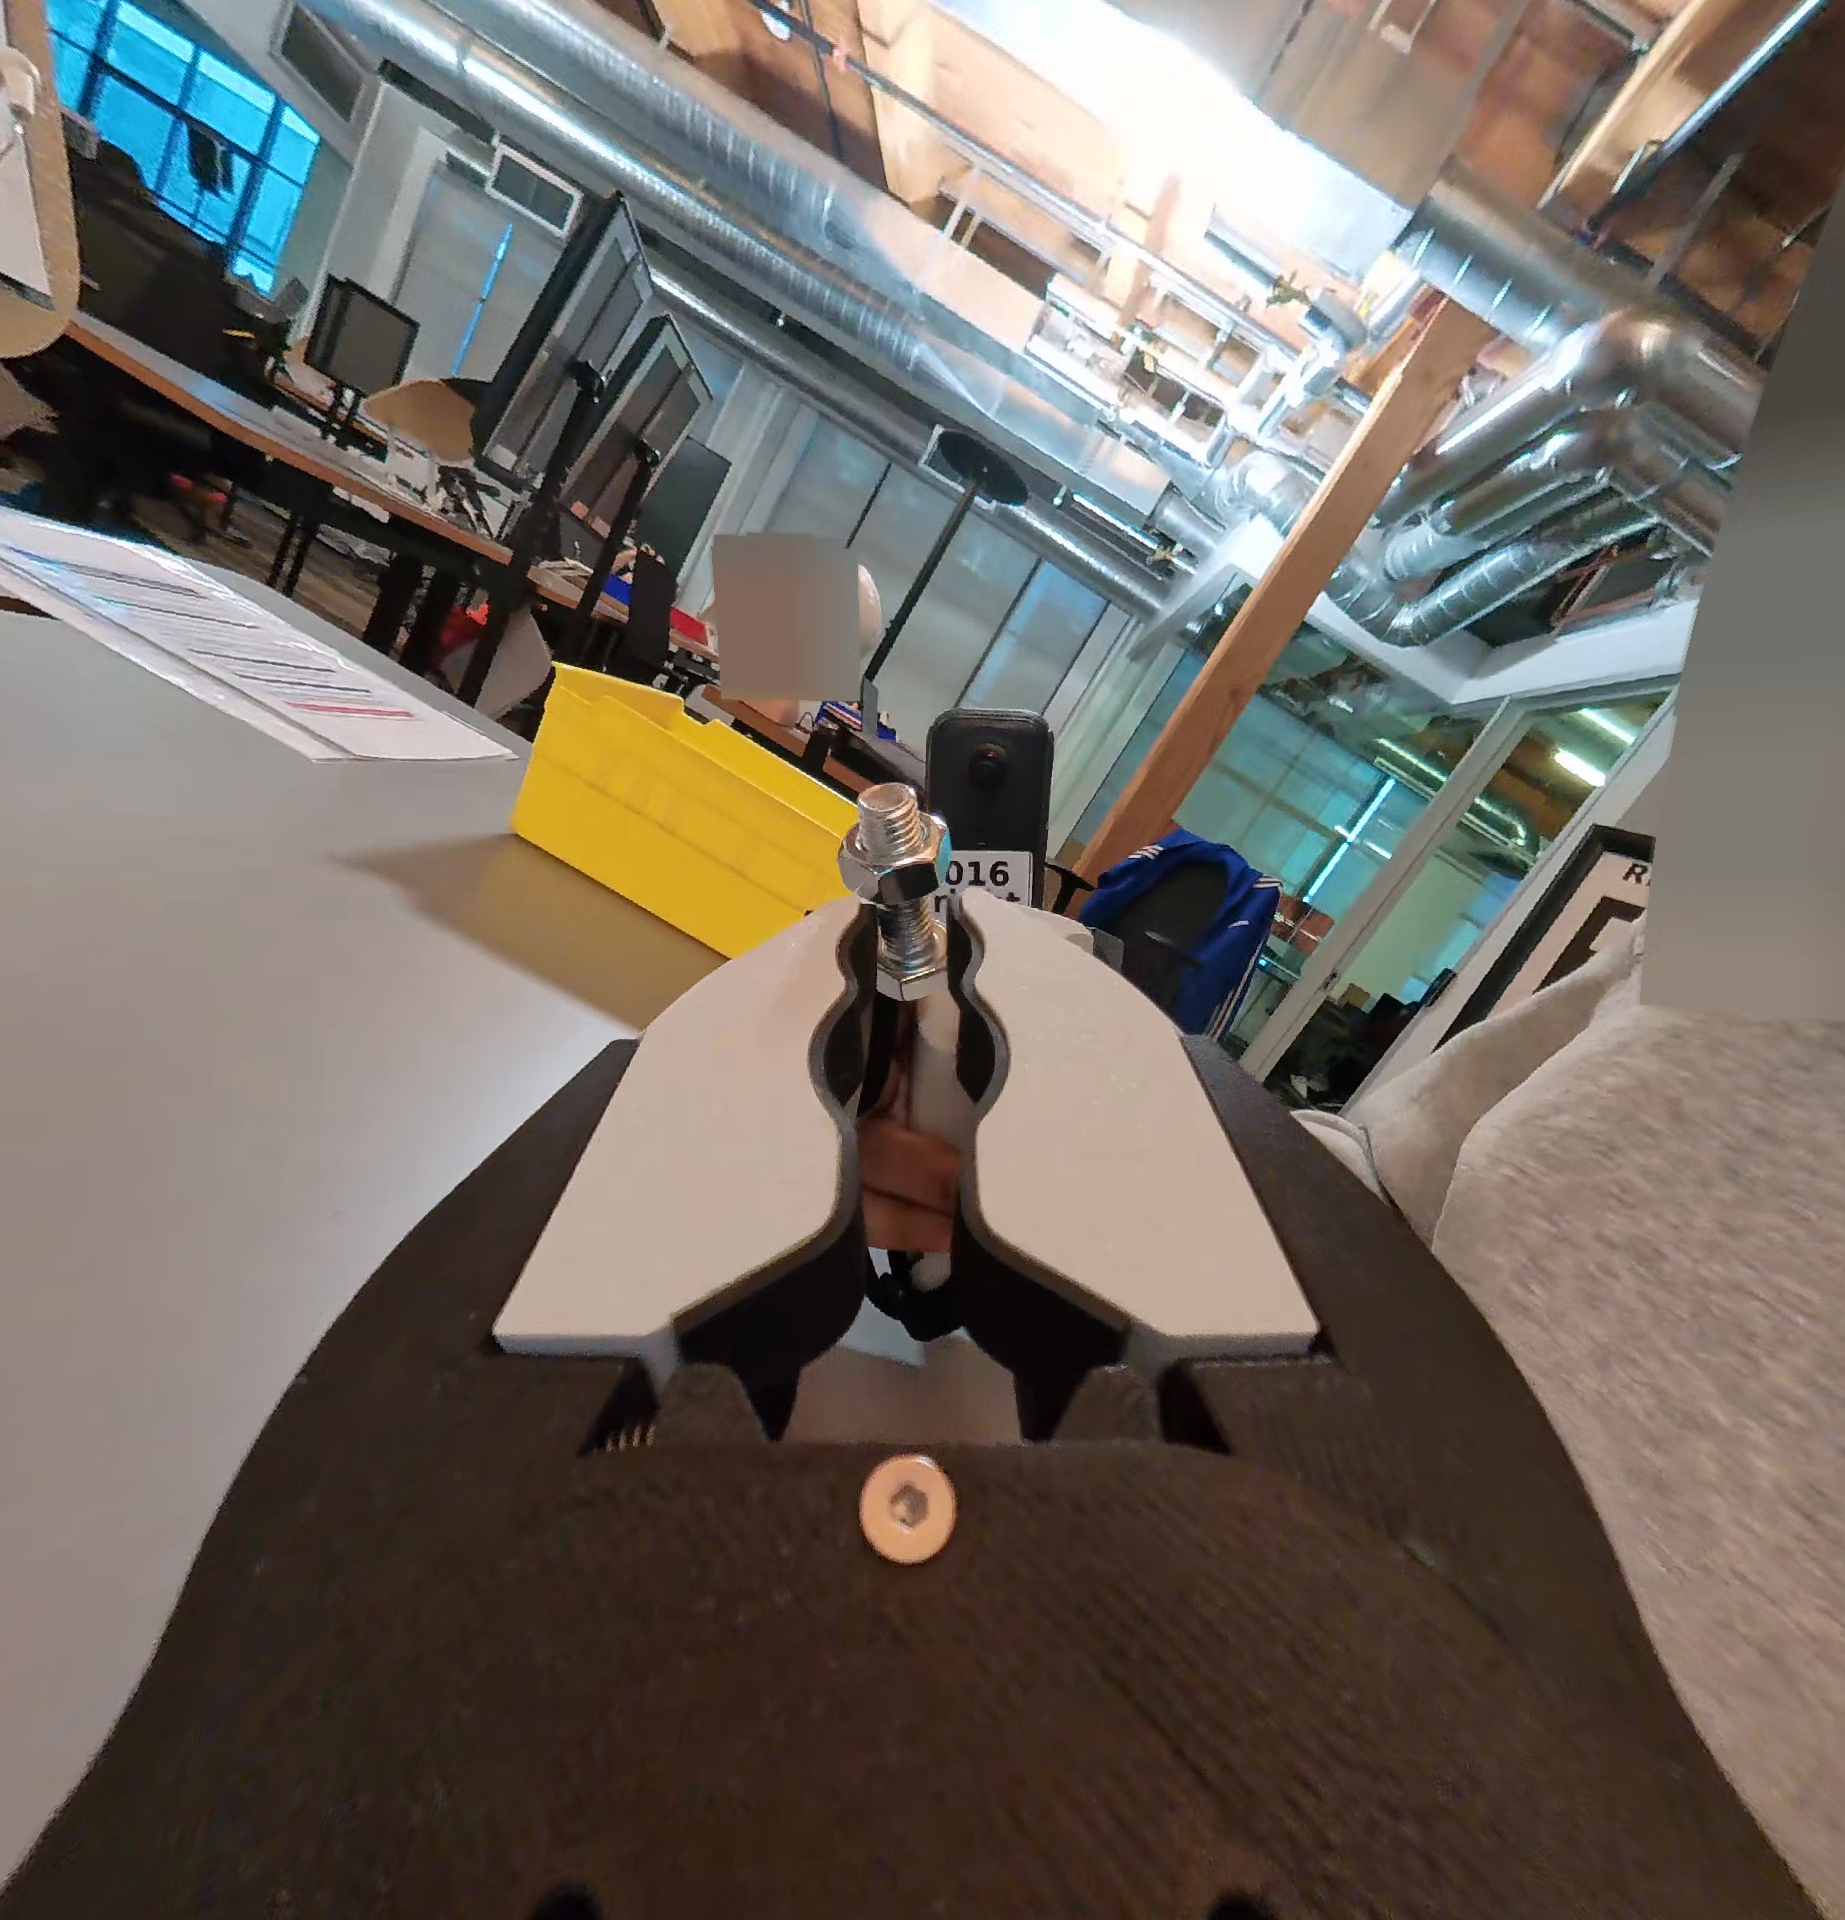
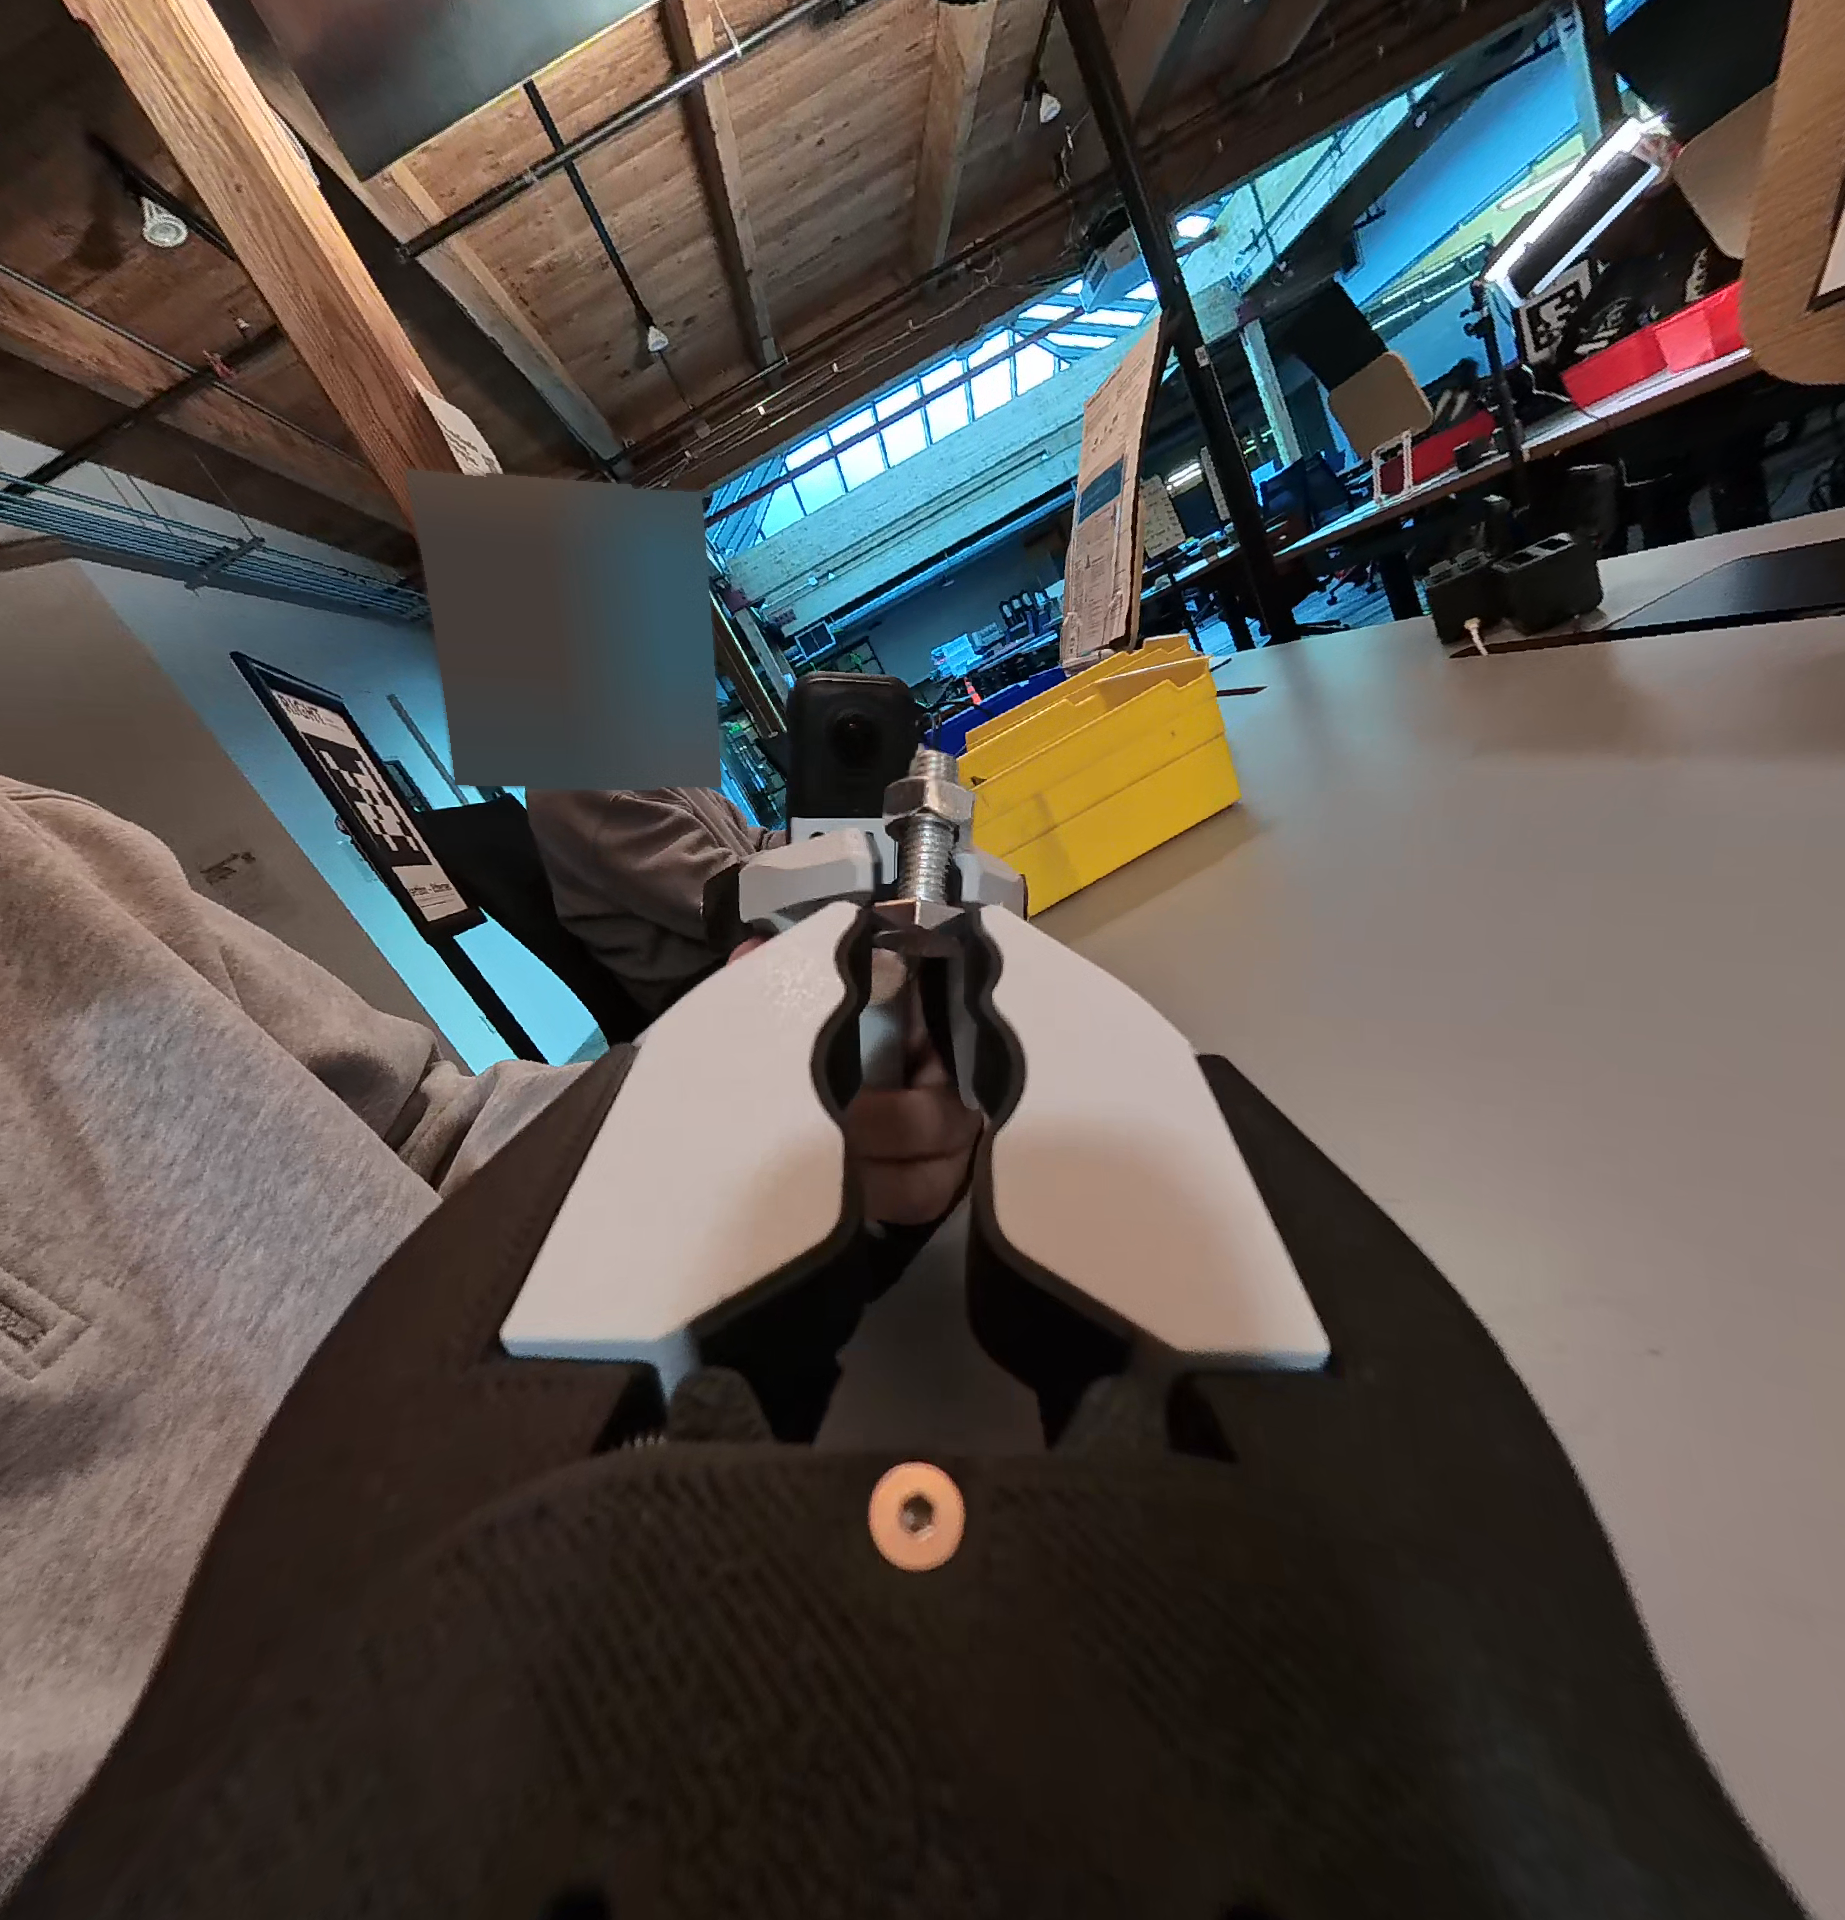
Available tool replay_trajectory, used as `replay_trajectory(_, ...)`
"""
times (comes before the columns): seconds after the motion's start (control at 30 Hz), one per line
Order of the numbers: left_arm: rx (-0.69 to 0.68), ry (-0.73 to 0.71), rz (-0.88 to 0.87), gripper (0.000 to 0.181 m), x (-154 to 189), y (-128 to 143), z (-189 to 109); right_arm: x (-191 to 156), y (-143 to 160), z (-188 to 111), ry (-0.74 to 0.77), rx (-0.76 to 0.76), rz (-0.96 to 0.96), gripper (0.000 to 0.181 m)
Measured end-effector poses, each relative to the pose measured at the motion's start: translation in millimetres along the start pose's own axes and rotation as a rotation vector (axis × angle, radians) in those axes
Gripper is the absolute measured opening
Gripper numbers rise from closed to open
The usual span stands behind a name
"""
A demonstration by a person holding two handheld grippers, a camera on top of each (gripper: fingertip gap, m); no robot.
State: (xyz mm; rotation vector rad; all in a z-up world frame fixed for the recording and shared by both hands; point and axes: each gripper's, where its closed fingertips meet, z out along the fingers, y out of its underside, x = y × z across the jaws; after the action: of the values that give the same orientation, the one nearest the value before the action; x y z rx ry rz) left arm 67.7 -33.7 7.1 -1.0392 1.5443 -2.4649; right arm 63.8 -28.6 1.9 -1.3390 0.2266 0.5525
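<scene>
A silver bolt (image 1: pixel 890 831) stands upright, with a hex nut (image 1: pixel 892 860) high on its thread and a hex piece (image 1: pixel 907 979) at its lower end. My left gripper (image 1: pixel 902 951) is shut on the bolt's lower end. My right gripper (image 2: pixel 913 927) faces it and is shut on the same lower hex piece (image 2: pixel 916 923). In the right wrist view the bolt (image 2: pixel 923 847) rises from my tips, its nut (image 2: pixel 928 800) on top, and the left gripper's grey fingers (image 2: pixel 804 873) clamp the thread from the far side. The bolt is held above the grey table (image 2: pixel 1520 987).
A yellow bin (image 1: pixel 669 821) sits on the table (image 1: pixel 222 1039) just beyond the grippers; it also shows in the right wrist view (image 2: pixel 1105 790). A printed sheet (image 1: pixel 222 634) lies at far left. A grey sleeve (image 2: pixel 118 1143) is close by. Black boxes (image 2: pixel 1520 592) stand far right. Left and right tips are no more than a few centimetres apart.
</scene>
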Motion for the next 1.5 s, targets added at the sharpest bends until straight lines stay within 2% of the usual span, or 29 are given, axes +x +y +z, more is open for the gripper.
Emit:
replay_trajectory(0.3,0.0,-0.035,0.042,0.01,-4,-1,-2,5,1,2,0.045,0.004,-0.049,0.017)
replay_trajectory(0.5,-0.019,-0.165,0.163,0.01,-19,-3,-6,20,-1,-3,0.149,-0.002,-0.1,0.028)
replay_trajectory(0.7,-0.134,-0.314,0.375,0.01,-34,6,-10,29,-9,-12,0.24,0.012,-0.152,0.017)
replay_trajectory(0.83,-0.246,-0.378,0.494,0.01,-41,22,-7,22,-14,-13,0.291,-0.01,-0.318,0.009)
replay_trajectory(1.03,-0.322,-0.364,0.589,0.01,-37,37,0,16,3,-2,0.341,-0.139,-0.563,0.008)
replay_trajectory(1.5,-0.334,-0.362,0.623,0.01,-35,39,0,20,10,-1,0.342,-0.183,-0.594,0.014)
